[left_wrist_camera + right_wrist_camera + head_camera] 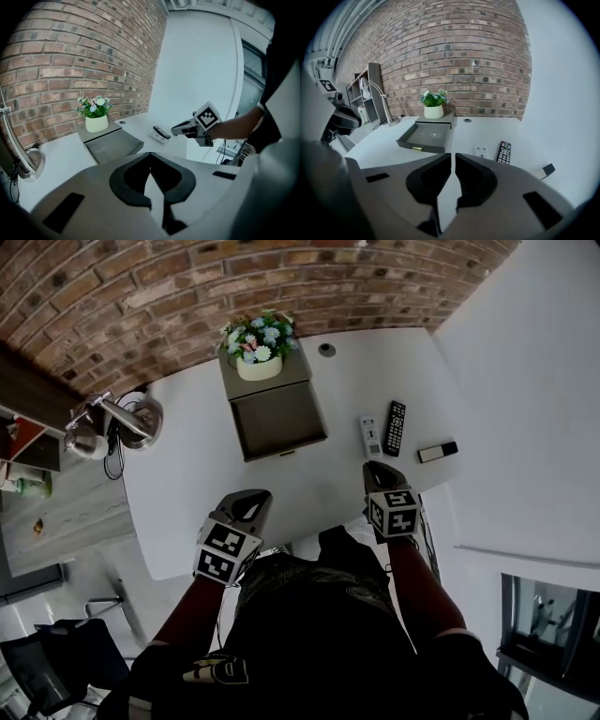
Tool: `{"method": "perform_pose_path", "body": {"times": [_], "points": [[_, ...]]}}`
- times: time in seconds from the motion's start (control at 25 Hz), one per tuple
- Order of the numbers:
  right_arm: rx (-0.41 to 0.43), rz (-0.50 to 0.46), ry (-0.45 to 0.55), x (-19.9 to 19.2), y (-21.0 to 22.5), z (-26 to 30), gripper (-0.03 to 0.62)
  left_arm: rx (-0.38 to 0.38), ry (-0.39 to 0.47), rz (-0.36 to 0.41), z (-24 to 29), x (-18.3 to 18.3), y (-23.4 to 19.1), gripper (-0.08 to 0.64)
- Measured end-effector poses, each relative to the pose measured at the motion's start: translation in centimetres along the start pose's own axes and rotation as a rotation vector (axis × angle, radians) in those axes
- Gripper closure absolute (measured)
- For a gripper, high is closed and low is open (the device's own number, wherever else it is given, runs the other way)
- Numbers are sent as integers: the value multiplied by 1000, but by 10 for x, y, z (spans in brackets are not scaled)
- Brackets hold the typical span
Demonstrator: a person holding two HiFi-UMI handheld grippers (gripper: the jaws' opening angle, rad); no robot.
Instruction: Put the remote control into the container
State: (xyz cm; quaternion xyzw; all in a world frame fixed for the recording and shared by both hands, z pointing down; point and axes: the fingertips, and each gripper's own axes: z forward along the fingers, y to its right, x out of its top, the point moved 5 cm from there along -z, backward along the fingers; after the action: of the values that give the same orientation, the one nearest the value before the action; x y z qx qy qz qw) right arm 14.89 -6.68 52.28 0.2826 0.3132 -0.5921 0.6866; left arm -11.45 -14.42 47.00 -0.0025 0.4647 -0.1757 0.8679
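On the white table (pixel 197 446), right of middle, a black remote control (pixel 396 427) lies beside a white remote (pixel 371 435). A small black-and-white remote (pixel 438 452) rests nearer the right edge. The grey container (pixel 279 418), an open drawer-like box, stands mid-table with nothing in it. My right gripper (pixel 379 469) hovers just short of the two remotes, jaws shut and empty. My left gripper (pixel 249 504) is near the table's front edge below the container, also shut and empty. The right gripper view shows the black remote (pixel 504 152) ahead to the right and the container (pixel 426 136) ahead to the left.
A pot of flowers (pixel 259 348) sits on the container's back lid. A desk lamp (pixel 108 418) stands at the table's left end, and a cable hole (pixel 326 350) lies near the brick wall. A white wall runs along the table's right side.
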Motion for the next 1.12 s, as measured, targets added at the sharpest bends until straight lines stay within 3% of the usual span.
{"method": "perform_pose_path", "body": {"times": [0.16, 0.44, 0.64, 0.8, 1.0, 1.12], "points": [[-62, 12, -72, -11, 31, 25, 535, 23, -6, -32, 0, -5, -4, 555], [-92, -15, -209, -29, 76, 87, 417, 84, -23, -113, 9, -9, -16, 555], [-79, -19, -280, -28, 93, 116, 396, 100, 13, -210, 20, 3, -28, 555], [-54, -12, -323, -28, 97, 133, 350, 120, 15, -221, 24, 11, -35, 555], [-34, 8, -398, -33, 96, 144, 347, 117, -5, -276, 33, 5, -34, 555], [-26, -40, -398, -29, 95, 143, 353, 117, -4, -300, 37, 2, -33, 555]]}}
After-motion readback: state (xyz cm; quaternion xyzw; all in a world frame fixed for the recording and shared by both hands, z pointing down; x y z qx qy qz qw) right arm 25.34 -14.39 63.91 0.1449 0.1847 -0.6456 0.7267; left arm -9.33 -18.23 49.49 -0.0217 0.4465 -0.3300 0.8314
